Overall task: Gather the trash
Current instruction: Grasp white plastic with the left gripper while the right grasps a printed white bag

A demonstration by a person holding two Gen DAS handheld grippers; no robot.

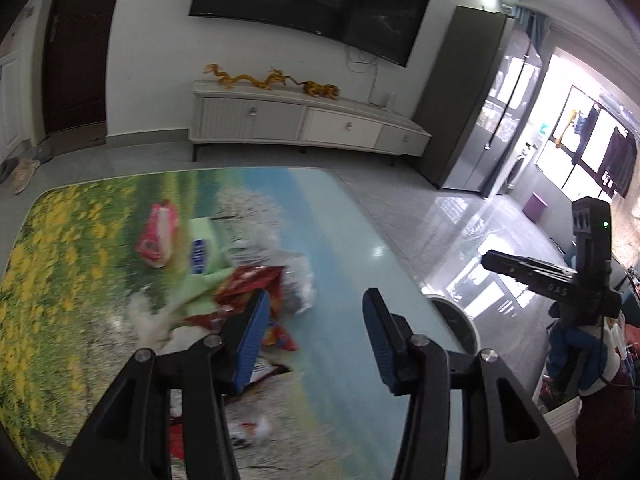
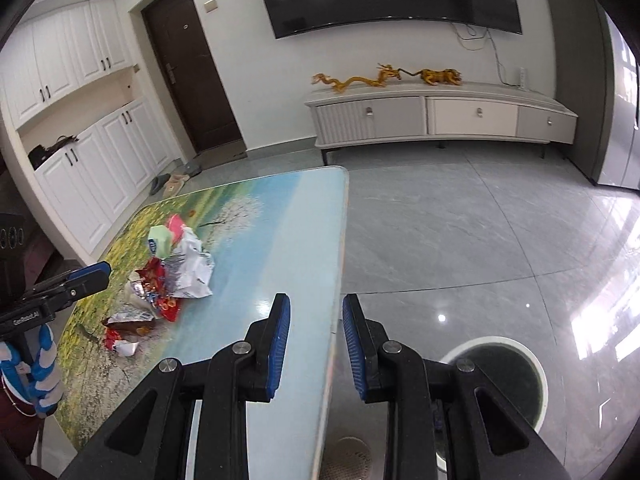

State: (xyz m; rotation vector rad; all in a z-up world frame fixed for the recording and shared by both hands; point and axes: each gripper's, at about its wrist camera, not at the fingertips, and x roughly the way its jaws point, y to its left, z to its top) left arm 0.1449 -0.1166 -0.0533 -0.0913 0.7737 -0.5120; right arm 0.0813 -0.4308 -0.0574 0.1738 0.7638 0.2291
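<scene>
A heap of trash lies on the landscape-print table (image 1: 340,240): a red snack wrapper (image 1: 250,284), a pink packet (image 1: 158,236), a green packet (image 1: 204,248), a crumpled white plastic bag (image 1: 292,280) and small scraps. My left gripper (image 1: 316,340) is open and empty, just above the heap's near right side. In the right wrist view the heap (image 2: 168,280) lies left on the table (image 2: 280,240). My right gripper (image 2: 316,344) is open and empty over the table's right edge. A white-rimmed bin (image 2: 496,380) stands on the floor below it.
The bin's rim (image 1: 456,320) shows past the table's right edge in the left wrist view. A white TV cabinet (image 2: 440,116) with gold dragon figures stands at the far wall under a large TV. Grey tiled floor (image 2: 480,220) surrounds the table. Slippers (image 2: 172,184) lie by the door.
</scene>
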